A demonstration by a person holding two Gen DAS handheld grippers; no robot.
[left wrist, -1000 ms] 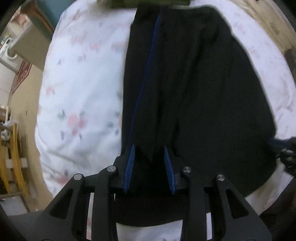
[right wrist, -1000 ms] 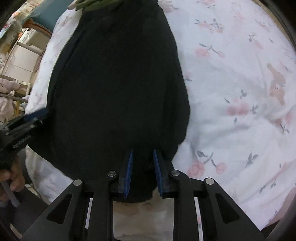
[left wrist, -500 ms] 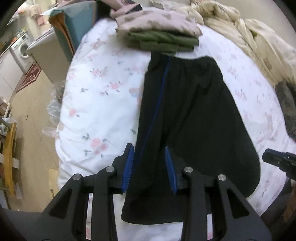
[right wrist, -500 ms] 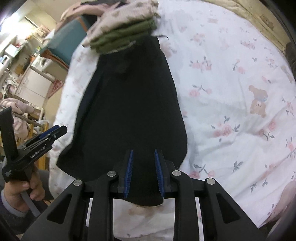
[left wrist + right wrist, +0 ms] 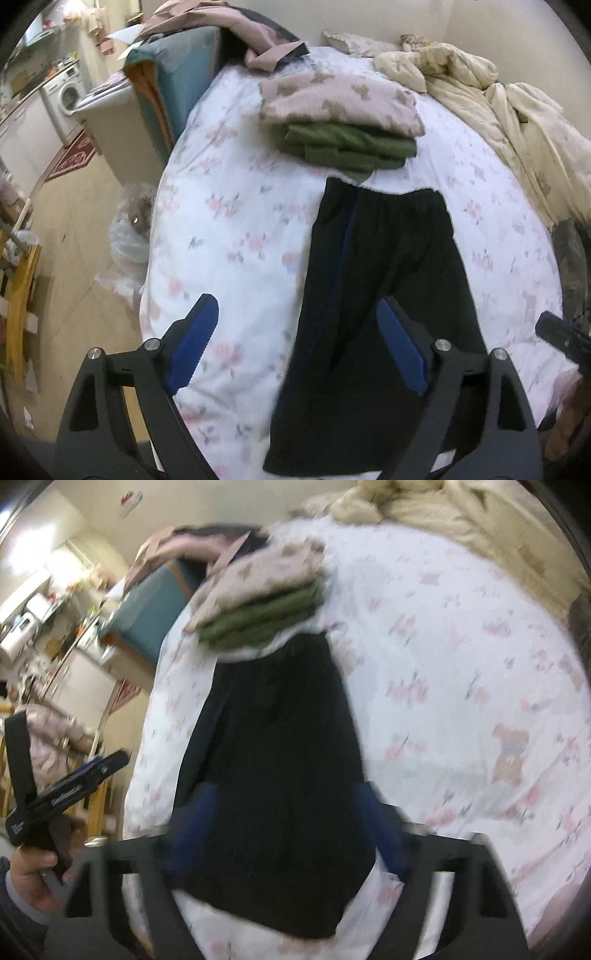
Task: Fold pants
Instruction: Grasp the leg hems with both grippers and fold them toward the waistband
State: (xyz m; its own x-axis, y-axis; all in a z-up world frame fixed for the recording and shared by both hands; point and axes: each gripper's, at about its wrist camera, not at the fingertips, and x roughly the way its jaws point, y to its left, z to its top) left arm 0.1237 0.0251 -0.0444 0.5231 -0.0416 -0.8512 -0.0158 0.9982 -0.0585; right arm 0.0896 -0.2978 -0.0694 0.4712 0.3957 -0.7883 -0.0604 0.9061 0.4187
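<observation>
Both tools hang above the bed and both are spread wide, nothing between the jaws: the left gripper (image 5: pixel 297 343) with its blue-padded fingers (image 5: pixel 194 341) parted across sheet and cloth alike, the right gripper (image 5: pixel 286 834) likewise gaping, though its view is smeared with blur and the pads are soft shapes only. Beyond and beneath both sets of jaws lie the black track pants with a thin blue side stripe (image 5: pixel 384 295), flat and lengthwise on the white floral-print bed sheet (image 5: pixel 229 229), waistband at the far end, hems nearest the jaws. That layout reads as a garment doubled leg over leg, stripe along the left edge, ready for a crosswise fold; with the jaws empty, the sensible judgement is a pause between grips, each tool lined up near a hem corner. Just past the waistband, touching or nearly so, sits a stack of folded clothes, pink bear-print on top of olive green (image 5: pixel 343 122); a fold carried forward could bump it. Farther off to the right of the jaws, a rumpled cream quilt (image 5: pixel 491 96) lies on the bed. Left of the jaws the bed edge drops to the floor, where a crumpled clear plastic bag (image 5: pixel 129 236) sits, well clear of the work.
</observation>
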